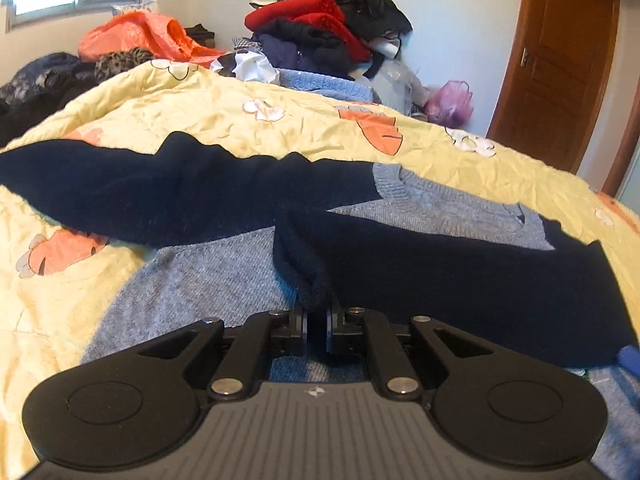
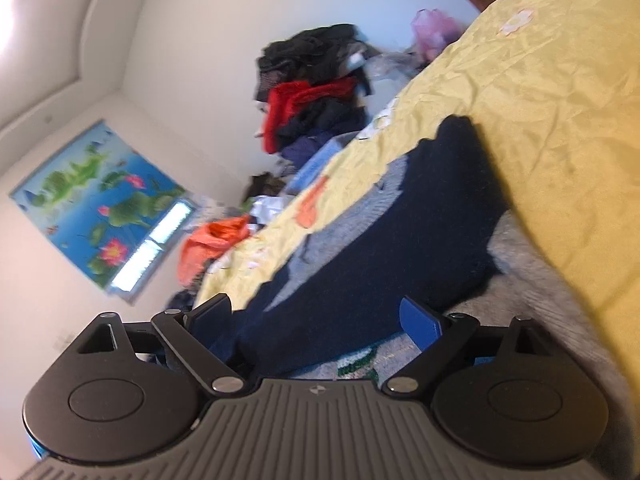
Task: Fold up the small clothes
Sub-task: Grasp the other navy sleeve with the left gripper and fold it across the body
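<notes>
A grey knit sweater [image 1: 208, 272] with navy sleeves lies flat on the yellow floral quilt [image 1: 200, 116]. One navy sleeve [image 1: 160, 192] stretches out to the left. My left gripper [image 1: 318, 312] is shut on the cuff of the other navy sleeve [image 1: 460, 276], which lies folded across the grey body. In the right wrist view, tilted and blurred, my right gripper [image 2: 320, 320] is open, its blue-padded fingers [image 2: 420, 320] on either side of the navy sleeve [image 2: 400, 240] without gripping it.
A tall pile of red, black and navy clothes [image 1: 332, 28] stands at the quilt's far side, with an orange bag [image 1: 140, 36] to its left and a pink bag [image 1: 450, 100] to its right. A wooden door [image 1: 560, 64] is at far right.
</notes>
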`<state>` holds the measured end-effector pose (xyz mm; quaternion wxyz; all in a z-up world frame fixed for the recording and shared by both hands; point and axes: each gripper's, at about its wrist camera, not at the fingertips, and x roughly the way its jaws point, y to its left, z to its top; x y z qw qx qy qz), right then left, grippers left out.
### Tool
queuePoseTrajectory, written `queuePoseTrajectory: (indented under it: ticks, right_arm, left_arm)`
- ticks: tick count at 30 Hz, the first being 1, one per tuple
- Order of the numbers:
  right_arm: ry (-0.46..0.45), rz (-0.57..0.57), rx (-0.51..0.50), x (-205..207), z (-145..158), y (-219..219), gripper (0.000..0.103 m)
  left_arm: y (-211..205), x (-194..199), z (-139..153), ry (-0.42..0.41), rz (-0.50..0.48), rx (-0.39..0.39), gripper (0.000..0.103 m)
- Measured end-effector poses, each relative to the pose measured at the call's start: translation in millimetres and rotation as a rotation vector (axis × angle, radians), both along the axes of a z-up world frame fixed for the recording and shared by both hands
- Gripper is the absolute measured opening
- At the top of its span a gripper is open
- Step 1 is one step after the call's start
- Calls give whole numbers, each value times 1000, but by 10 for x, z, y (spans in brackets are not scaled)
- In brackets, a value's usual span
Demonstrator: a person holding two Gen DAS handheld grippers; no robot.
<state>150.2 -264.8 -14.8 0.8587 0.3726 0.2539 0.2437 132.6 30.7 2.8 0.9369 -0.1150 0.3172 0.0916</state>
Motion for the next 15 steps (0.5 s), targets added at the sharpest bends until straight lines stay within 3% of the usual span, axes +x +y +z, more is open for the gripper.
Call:
queuePoseTrajectory:
  ticks: [5,8,10,12,13,14,15]
  right_arm:
    - [-169,-41,-64,0,458,58,102]
    - [-146,-49,-310,371,477,312,102]
    - [-80,-57,-428,596,306,438,102]
    - [-17,-48,-431,705,91,455,103]
    - [-34,-55,-425,666,114,449,103]
    - [-26,-36,-410,659,95,431,103]
    - [-24,-30,-385,656,60,385,103]
  left_arm:
    - [202,-17,-40,-32,7,-140,8]
    - [250,-38,-59,-45,9,-175,8]
    - [246,-41,-55,-47,1,-168,8]
    - [254,-41,-37,-37,-16,-154,10]
    - [264,-56,-3,-30,-22,-137,14]
    - [269,-90,50,-26,-5,-96,25]
    - [269,-154,117,-37,47,-37,31]
